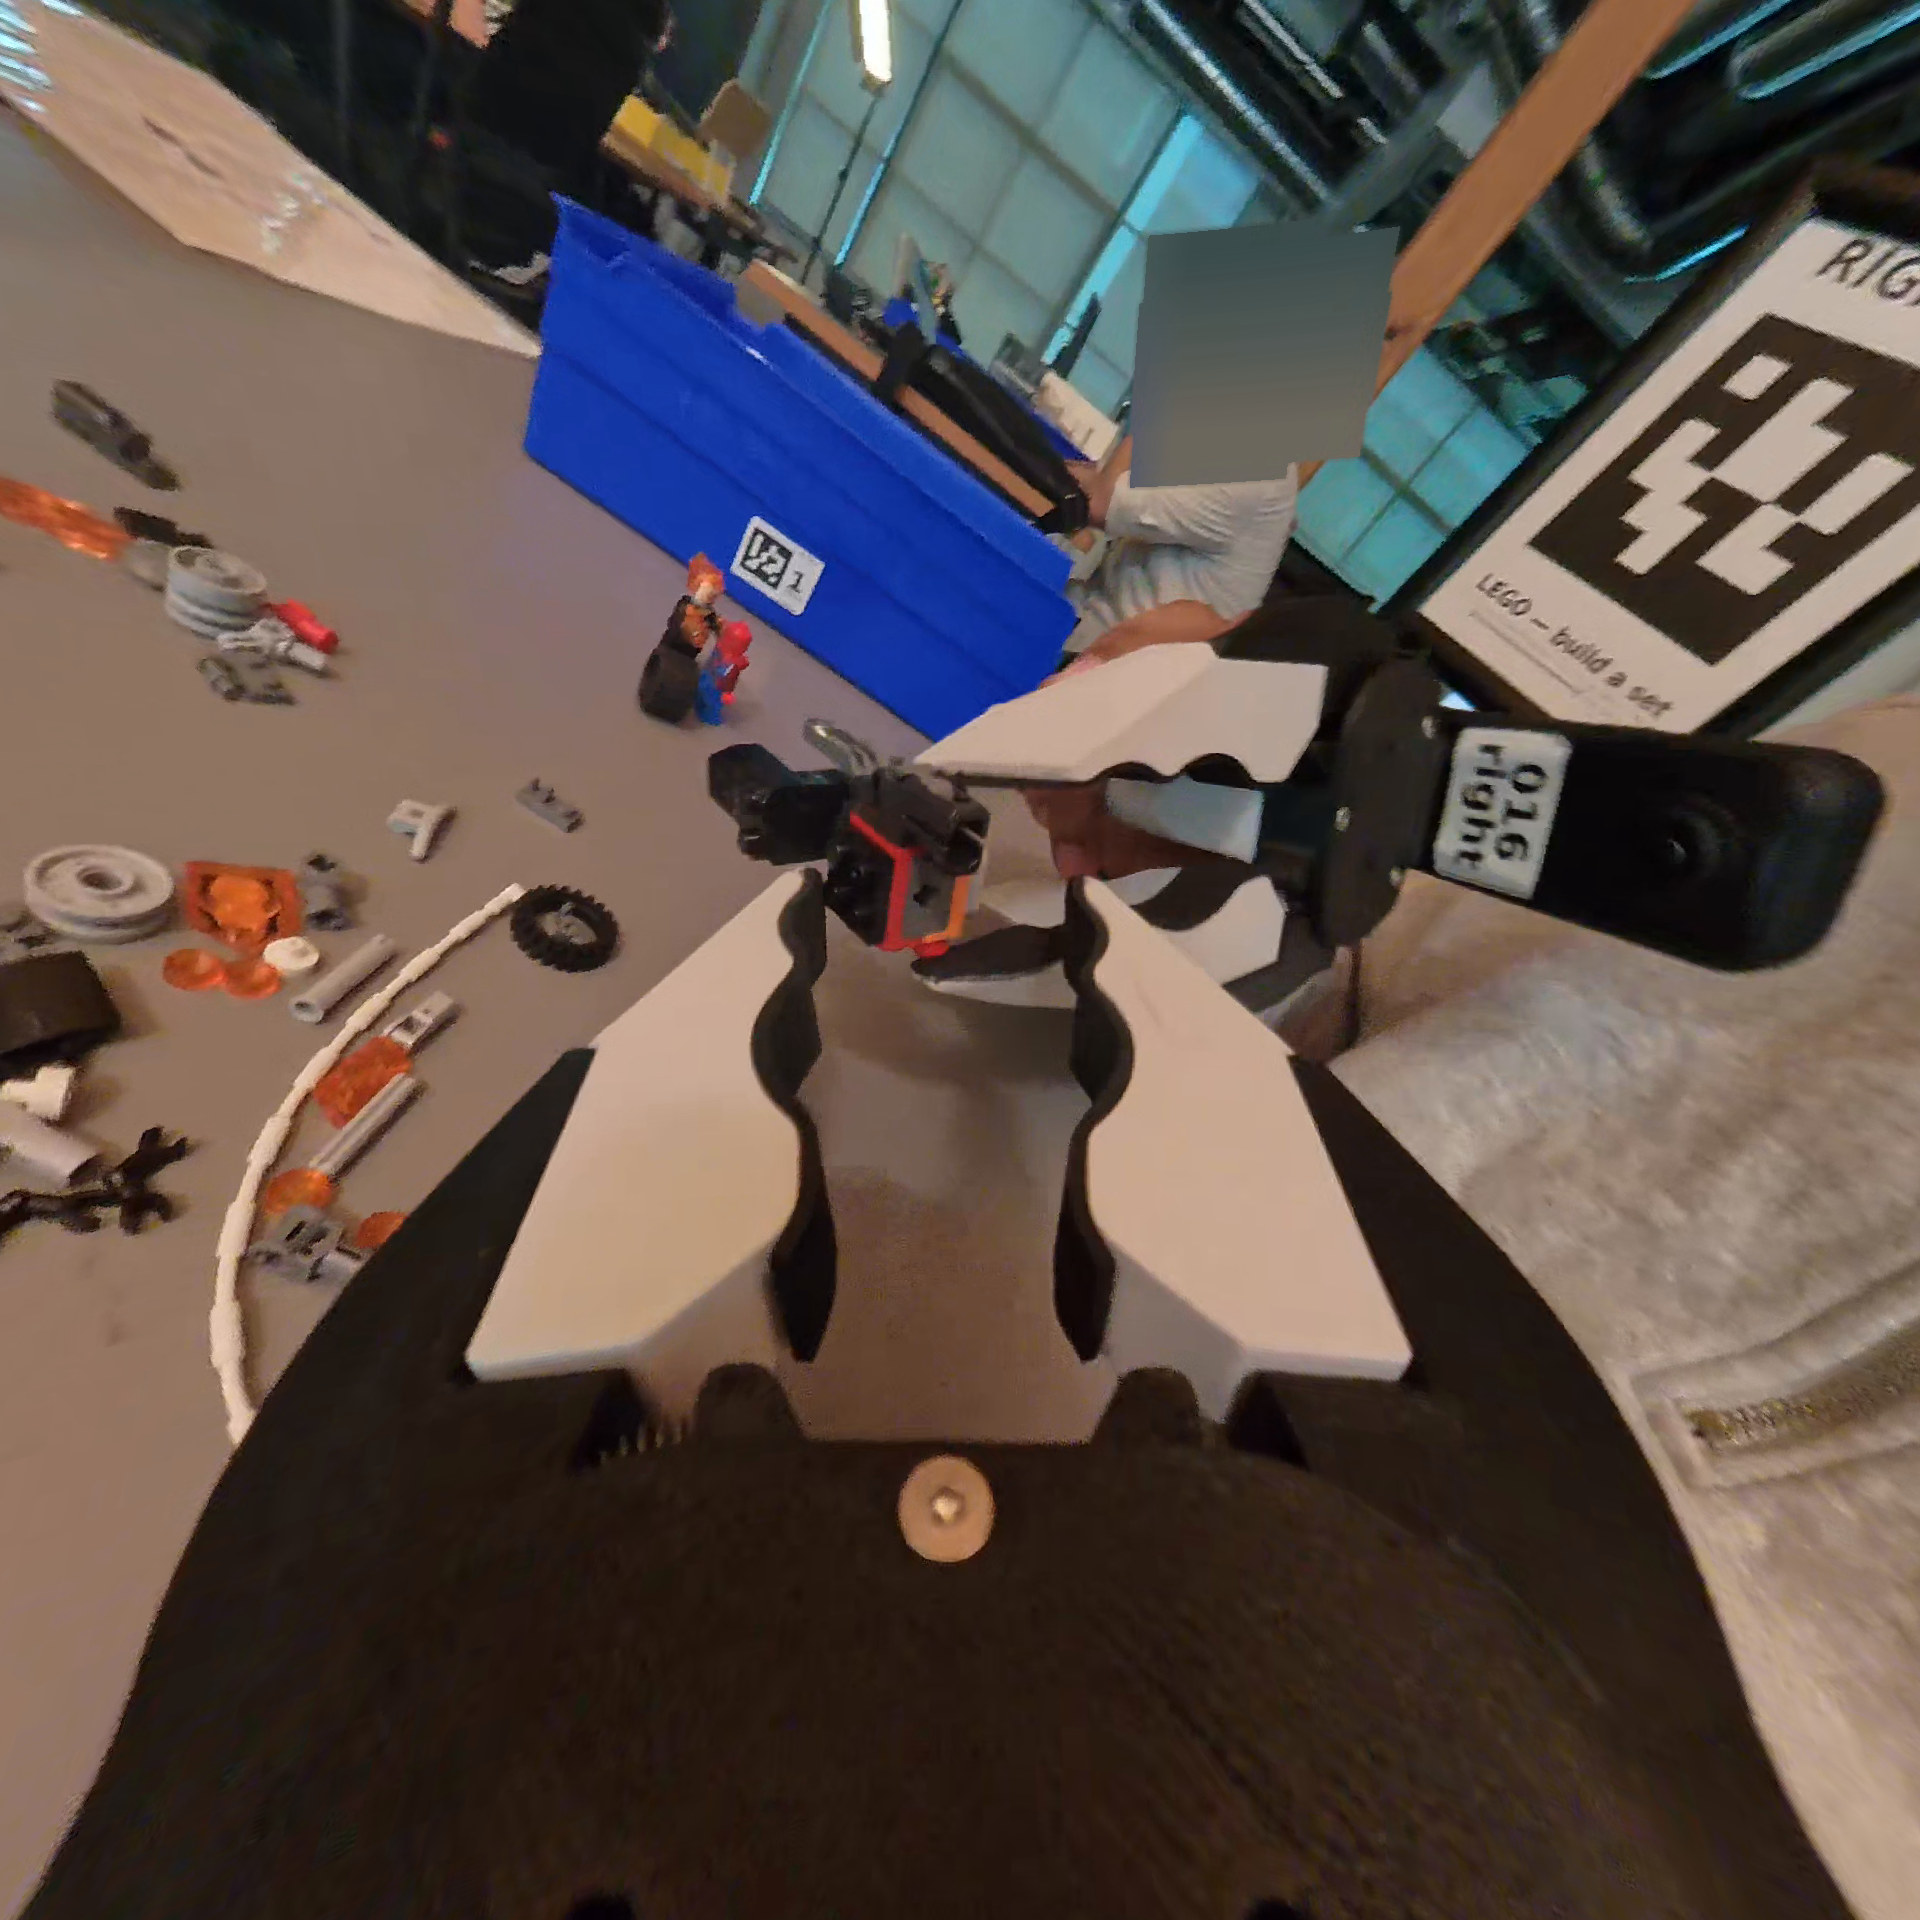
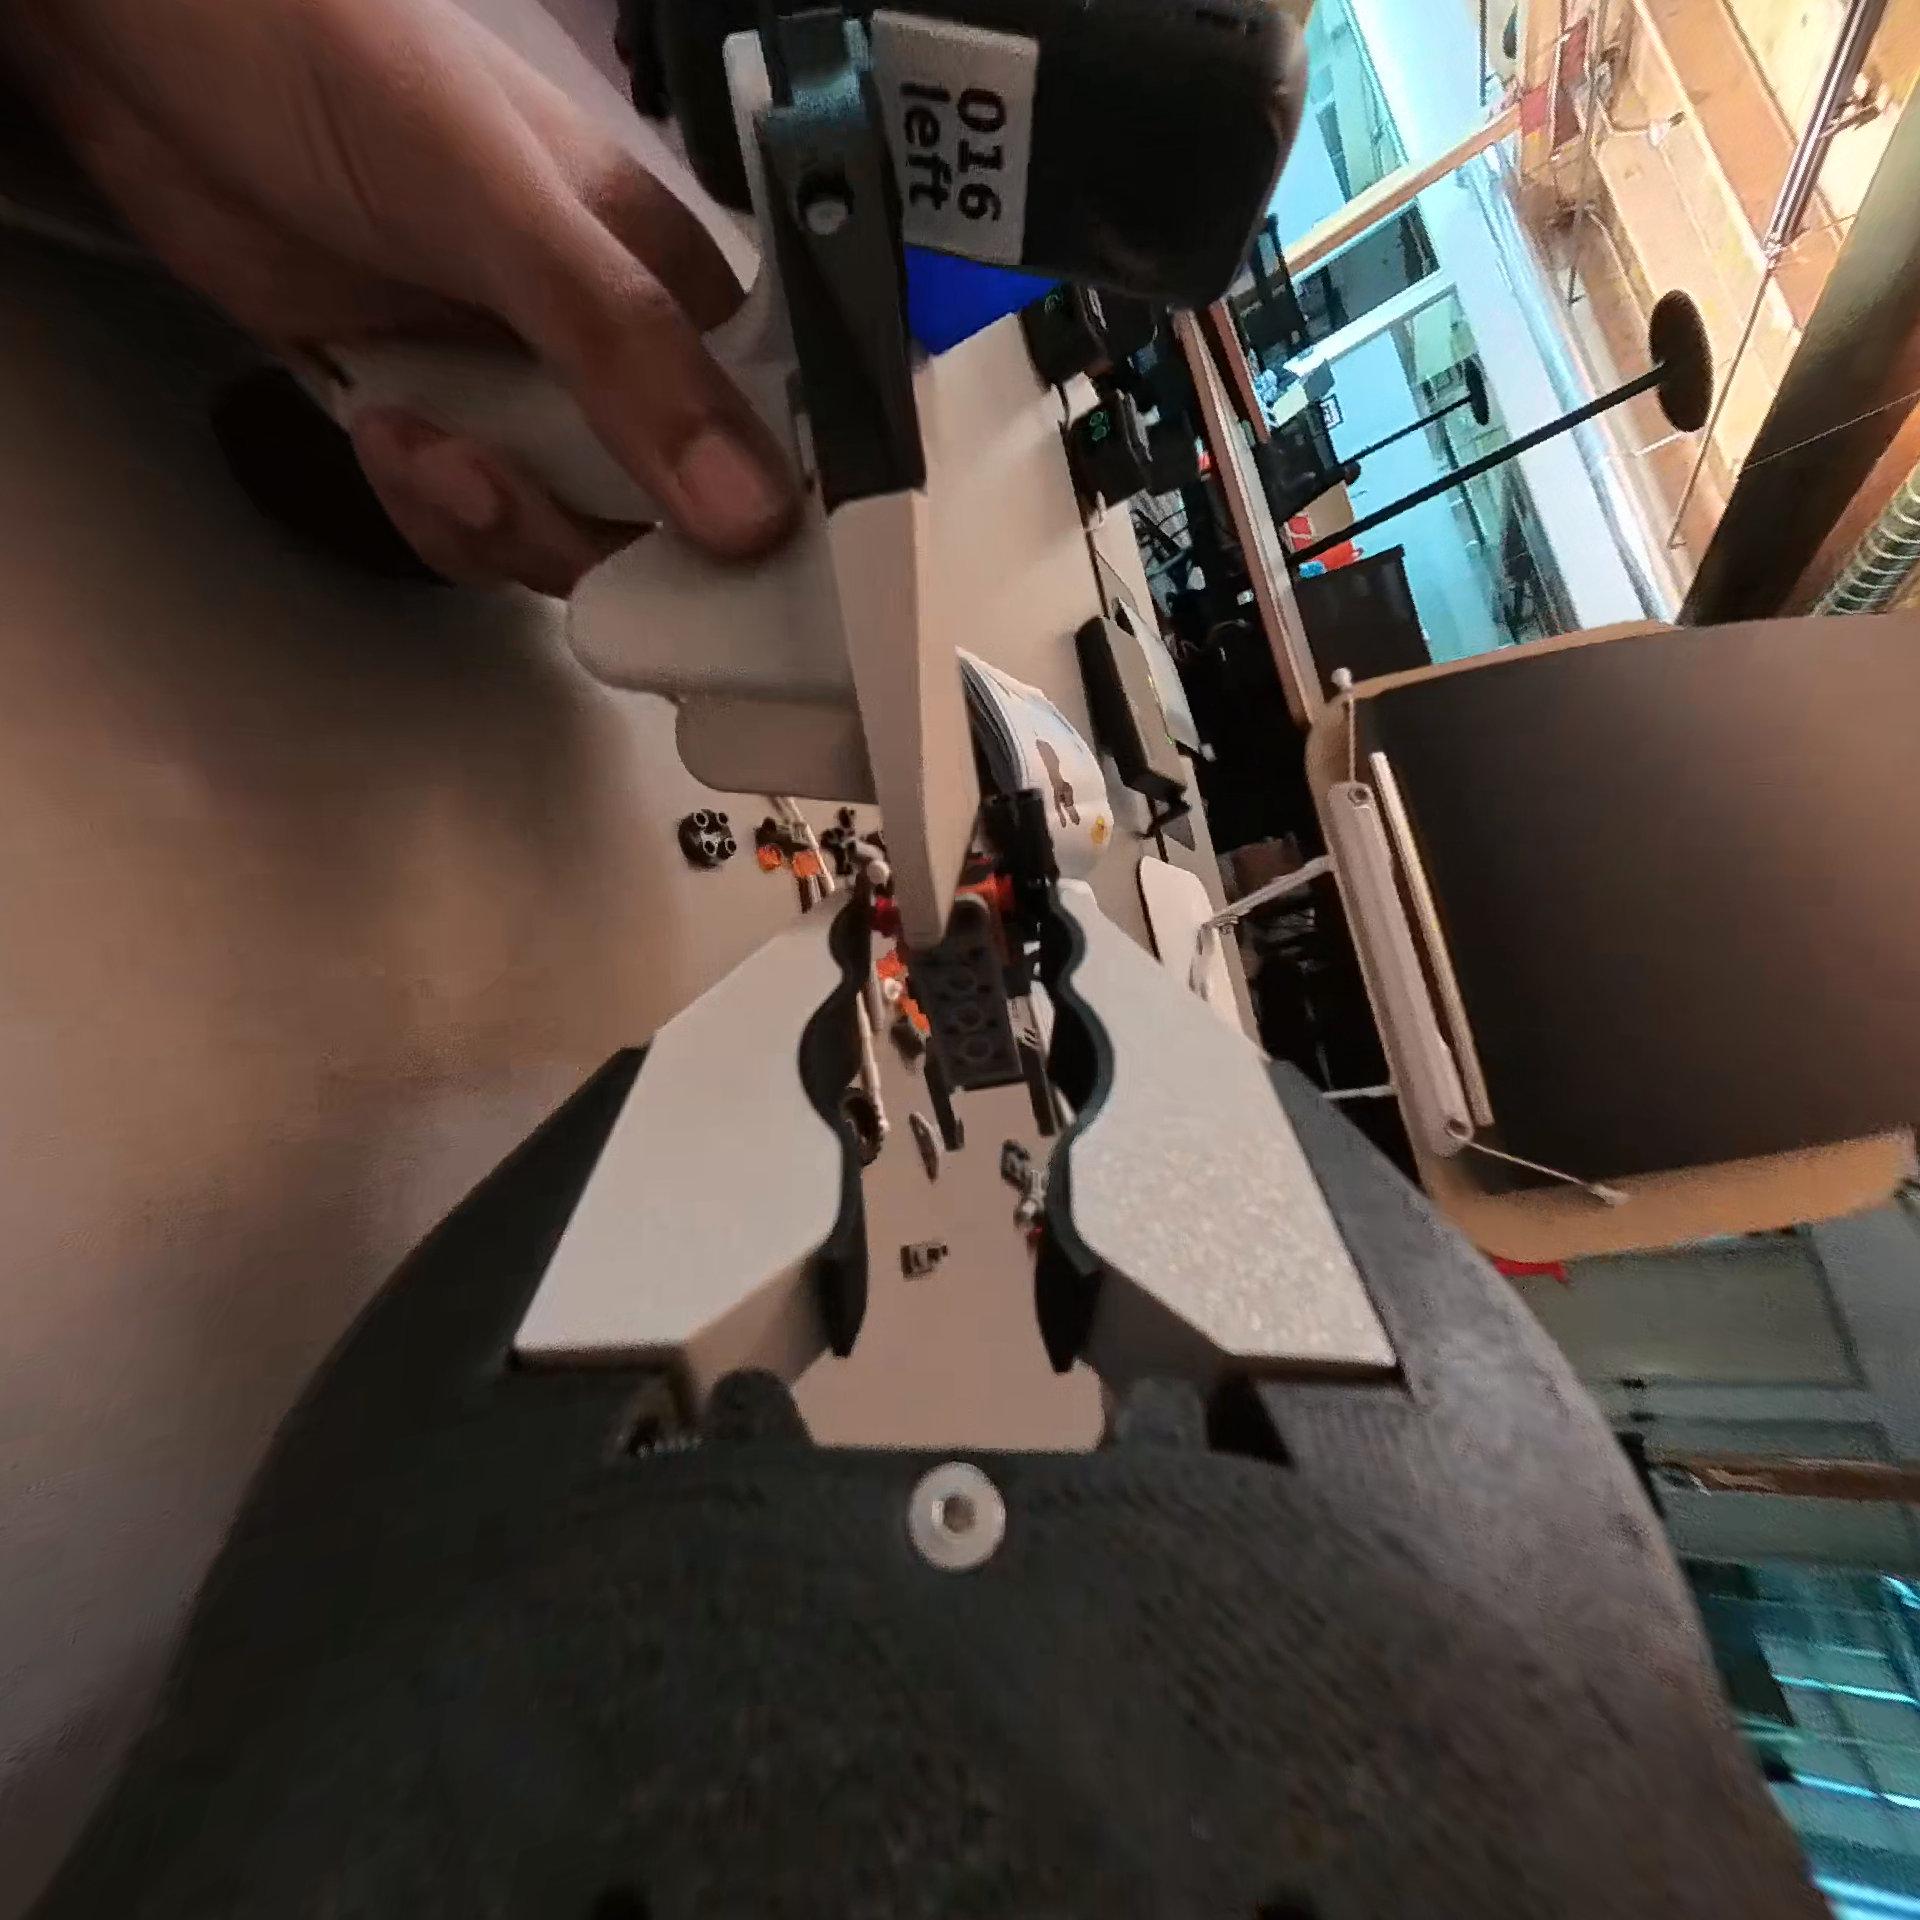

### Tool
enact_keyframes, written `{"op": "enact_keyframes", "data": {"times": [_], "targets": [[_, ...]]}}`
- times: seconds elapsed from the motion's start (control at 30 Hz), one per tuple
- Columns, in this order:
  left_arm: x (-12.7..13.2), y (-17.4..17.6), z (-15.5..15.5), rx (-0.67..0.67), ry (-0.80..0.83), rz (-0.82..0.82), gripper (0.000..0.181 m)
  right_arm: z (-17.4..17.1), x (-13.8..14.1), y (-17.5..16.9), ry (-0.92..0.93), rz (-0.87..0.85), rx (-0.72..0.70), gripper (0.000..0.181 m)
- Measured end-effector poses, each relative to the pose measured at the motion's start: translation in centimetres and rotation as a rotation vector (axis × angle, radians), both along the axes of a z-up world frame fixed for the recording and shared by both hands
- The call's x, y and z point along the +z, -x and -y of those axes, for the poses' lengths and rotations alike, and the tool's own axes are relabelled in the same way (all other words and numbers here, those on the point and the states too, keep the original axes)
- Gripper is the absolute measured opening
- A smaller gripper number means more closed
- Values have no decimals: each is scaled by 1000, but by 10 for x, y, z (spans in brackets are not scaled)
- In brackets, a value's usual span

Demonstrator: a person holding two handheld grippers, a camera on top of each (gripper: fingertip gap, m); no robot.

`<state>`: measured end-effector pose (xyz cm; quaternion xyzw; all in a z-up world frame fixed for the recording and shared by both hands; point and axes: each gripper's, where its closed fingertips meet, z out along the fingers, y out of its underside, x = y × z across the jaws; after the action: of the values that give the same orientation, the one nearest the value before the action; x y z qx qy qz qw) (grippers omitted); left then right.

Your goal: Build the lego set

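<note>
— Above the grey table (image 1: pixel 447 623), what is held up?

— A small lego assembly (image 1: pixel 862 842), black with a red frame and grey bits, is in the air just past the tips of the left gripper (image 1: pixel 940 899). That gripper's white fingers are spread wide, and the assembly sits at the mouth of the gap, towards the left fingertip.

— And the other one?

— In the left wrist view, the right gripper (image 2: pixel 951 925) comes in from the right, turned on its side. One finger lies on top of the assembly and one under it, pinching it. Its own view shows a black studded brick of the assembly between its fingertips.

— Do the two grippers meet?

— In the right wrist view, one finger of the left gripper reaches down to the far end of the assembly. I cannot tell whether it presses on it. A hand (image 2: pixel 436 260) grips the left gripper's handle.

— What lies on the table?

— Loose parts are spread out to the left: grey wheels (image 1: pixel 99 891), a black gear (image 1: pixel 566 928), a long white flexible tube (image 1: pixel 312 1070) and clear orange pieces (image 1: pixel 358 1081). Farther back, two minifigures (image 1: pixel 707 644) stand together near a blue bin (image 1: pixel 748 447).
</note>
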<state>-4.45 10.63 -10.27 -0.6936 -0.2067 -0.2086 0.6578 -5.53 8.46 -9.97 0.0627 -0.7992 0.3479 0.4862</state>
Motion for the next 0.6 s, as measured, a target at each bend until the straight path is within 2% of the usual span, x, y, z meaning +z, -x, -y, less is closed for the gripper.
{"op": "enact_keyframes", "data": {"times": [0.13, 0.27, 0.37, 0.6], "targets": [[-4, 7, 2, 52, 26, 5, 27, 8, 0, -1, -7, -21, -7, 31], [-5, 7, 4, 41, 22, 35, 27, 9, 2, -1, 56, 25, 3, 32], [-5, 7, 6, 24, 6, 79, 27, 4, 5, 2, 117, 65, -5, 43], [-7, 9, 8, -17, -38, 200, 28, 3, -3, 1, 156, 214, 3, 53]]}}
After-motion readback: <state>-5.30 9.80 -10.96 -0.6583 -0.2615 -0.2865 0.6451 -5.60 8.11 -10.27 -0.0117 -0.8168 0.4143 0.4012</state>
